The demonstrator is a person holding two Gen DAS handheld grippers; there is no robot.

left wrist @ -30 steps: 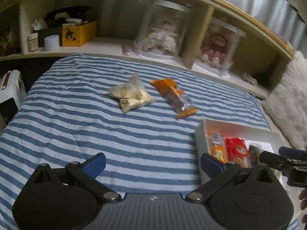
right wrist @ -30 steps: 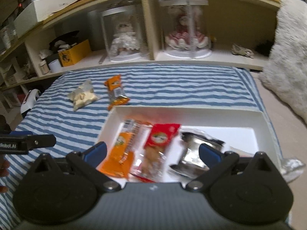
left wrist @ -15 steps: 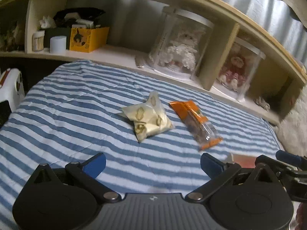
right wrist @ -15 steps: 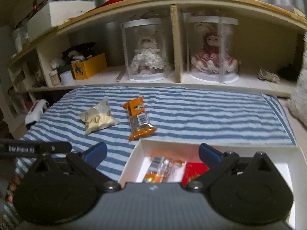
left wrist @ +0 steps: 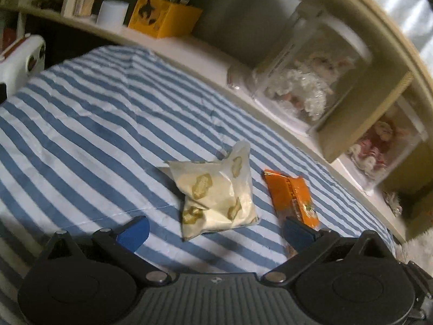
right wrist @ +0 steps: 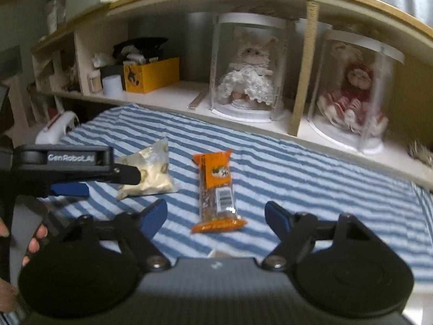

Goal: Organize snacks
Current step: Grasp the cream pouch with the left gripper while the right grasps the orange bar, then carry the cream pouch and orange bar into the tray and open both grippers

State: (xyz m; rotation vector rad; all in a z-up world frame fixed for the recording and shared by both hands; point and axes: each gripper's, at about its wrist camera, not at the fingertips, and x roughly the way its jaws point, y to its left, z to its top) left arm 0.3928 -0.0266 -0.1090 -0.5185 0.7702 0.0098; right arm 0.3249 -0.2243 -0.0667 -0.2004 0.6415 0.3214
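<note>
On the striped bed (right wrist: pixel 297 168), a pale bag (left wrist: pixel 216 195) and an orange bar (right wrist: pixel 216 189) lie unsorted, both claws, left (left wrist: pixel 213 230) and right (right wrist: pixel 215 214), open and empty.

Our left gripper (left wrist: pixel 215 233) and right gripper (right wrist: pixel 216 216), matte black bodies, round domed housings, blue fingertip pads (right wrist: pixel 154 216), silver pivot screws, white GenRobot.AI lettering, bare fingers (right wrist: pixel 33 241) with pale nails
</note>
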